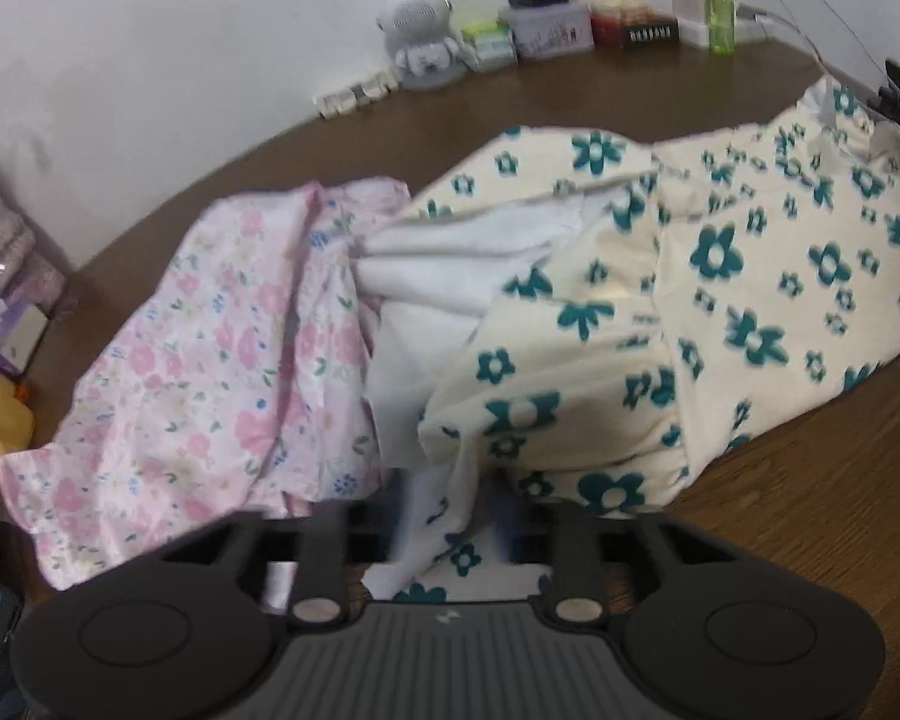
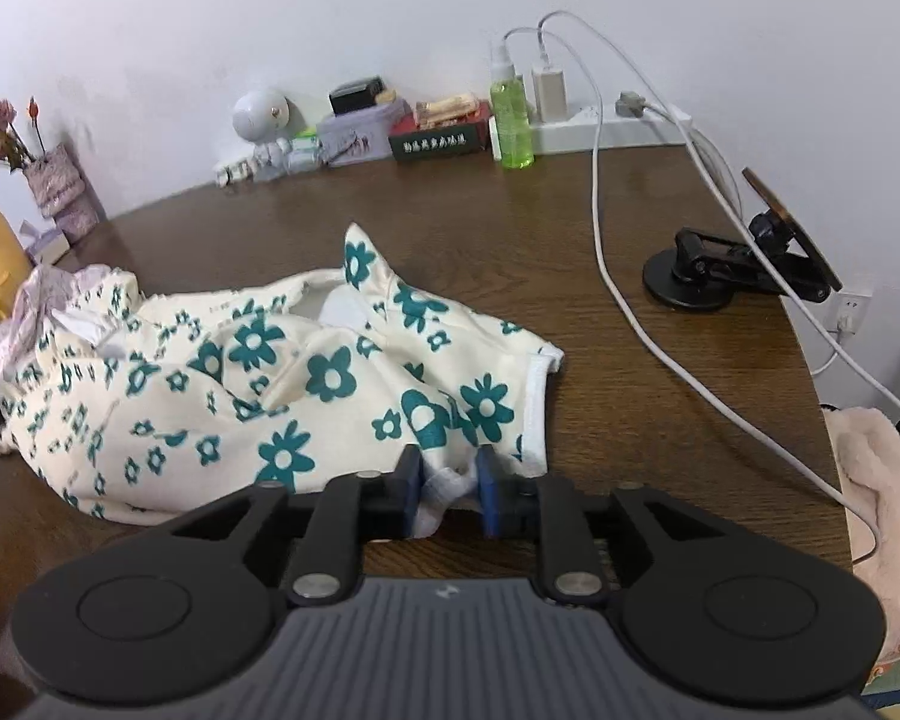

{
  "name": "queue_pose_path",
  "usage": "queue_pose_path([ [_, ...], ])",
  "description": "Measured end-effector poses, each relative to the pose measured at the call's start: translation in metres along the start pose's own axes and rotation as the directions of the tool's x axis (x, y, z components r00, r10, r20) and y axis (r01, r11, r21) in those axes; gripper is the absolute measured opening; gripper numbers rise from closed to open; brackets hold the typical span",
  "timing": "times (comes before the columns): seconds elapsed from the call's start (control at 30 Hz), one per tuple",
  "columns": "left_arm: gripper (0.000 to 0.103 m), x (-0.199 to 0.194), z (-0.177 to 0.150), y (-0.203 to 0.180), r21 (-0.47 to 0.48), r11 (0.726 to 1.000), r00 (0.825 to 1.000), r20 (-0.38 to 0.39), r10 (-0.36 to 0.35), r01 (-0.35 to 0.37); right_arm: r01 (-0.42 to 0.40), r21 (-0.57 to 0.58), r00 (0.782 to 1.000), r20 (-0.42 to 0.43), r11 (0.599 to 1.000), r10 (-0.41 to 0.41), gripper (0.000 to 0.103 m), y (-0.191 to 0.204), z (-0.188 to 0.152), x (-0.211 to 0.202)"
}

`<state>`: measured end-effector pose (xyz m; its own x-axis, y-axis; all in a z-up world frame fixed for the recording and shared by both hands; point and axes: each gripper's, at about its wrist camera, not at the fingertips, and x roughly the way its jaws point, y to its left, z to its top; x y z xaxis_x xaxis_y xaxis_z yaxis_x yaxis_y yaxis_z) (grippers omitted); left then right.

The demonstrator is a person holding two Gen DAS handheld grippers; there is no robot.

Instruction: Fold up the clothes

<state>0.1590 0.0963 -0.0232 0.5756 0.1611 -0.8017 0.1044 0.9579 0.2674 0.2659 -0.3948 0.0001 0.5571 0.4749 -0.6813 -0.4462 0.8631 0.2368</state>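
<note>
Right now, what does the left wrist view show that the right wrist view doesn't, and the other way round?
Only the left wrist view: the pink floral garment spread out beside the cream one, and the left gripper with cream cloth between its fingers.

Only the right wrist view: the black phone stand, the white cable trailing across the table, and the right gripper with a bunched edge of cloth between its blue pads.

Both: the cream garment with teal flowers, the brown table and the green bottle by the wall.

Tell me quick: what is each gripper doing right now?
Left gripper: open, cream teal-flowered garment hanging between its fingers, not pinched.
Right gripper: part open, the garment's edge between its fingers.
</note>
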Motion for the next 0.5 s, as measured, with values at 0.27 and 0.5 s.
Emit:
queue_pose_path([
  [0.27, 0.058, -0.050, 0.045, -0.052, 0.086, 0.979, 0.952, 0.231, -0.200, 0.185, -0.107, -0.238, 0.994, -0.007, 0.965, 0.109, 0.036, 0.060, -0.006, -0.023],
  [0.5, 0.018, -0.014, 0.107, -0.148, 0.230, 0.913, 0.897, 0.215, -0.387, 0.338, -0.148, -0.453, 0.985, -0.151, 0.879, 0.089, 0.034, 0.121, -0.026, 0.011],
])
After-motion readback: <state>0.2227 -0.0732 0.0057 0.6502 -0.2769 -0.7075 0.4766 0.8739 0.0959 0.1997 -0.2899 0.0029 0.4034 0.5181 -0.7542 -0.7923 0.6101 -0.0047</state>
